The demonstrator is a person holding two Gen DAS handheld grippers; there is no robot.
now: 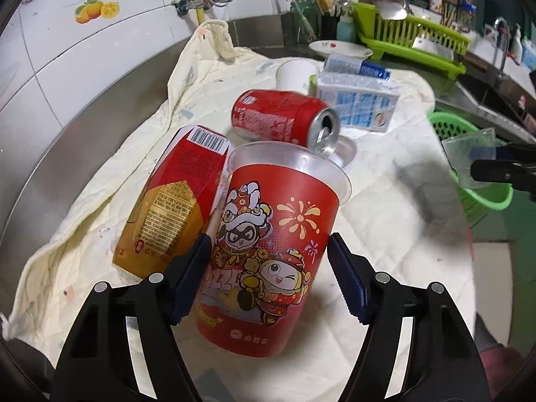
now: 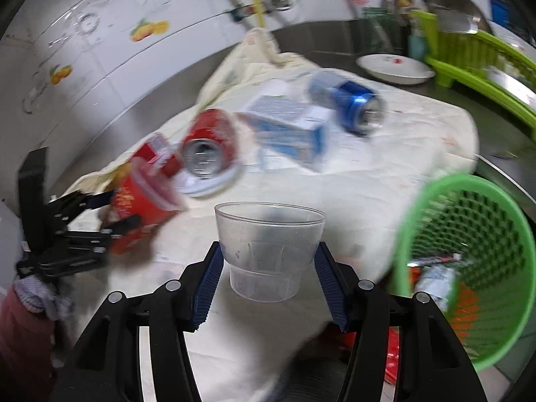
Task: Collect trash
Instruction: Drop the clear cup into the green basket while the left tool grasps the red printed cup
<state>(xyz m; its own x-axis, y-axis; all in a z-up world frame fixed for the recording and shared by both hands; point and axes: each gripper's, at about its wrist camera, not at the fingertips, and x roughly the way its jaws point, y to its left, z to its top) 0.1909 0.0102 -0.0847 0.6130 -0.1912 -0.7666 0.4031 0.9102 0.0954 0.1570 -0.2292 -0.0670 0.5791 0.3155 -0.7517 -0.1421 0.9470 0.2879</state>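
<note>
The left tongs [image 1: 269, 268] grip a red cup [image 1: 268, 251]; the right tongs [image 2: 269, 278] grip a clear cup [image 2: 268, 251]. A cream cloth [image 1: 385, 234] covers the steel tabletop [image 1: 100, 117] beyond; a green basket [image 2: 469, 268] stands right of the right tongs.

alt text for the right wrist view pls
The right claw grips a clear plastic cup above a cream cloth, with a green basket holding trash at right. Cans and cartons lie blurred beyond.

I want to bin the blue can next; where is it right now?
In the right wrist view the blue can lies on its side at the far end of the cloth, just right of the blue-and-white carton, before the white plate.
</note>
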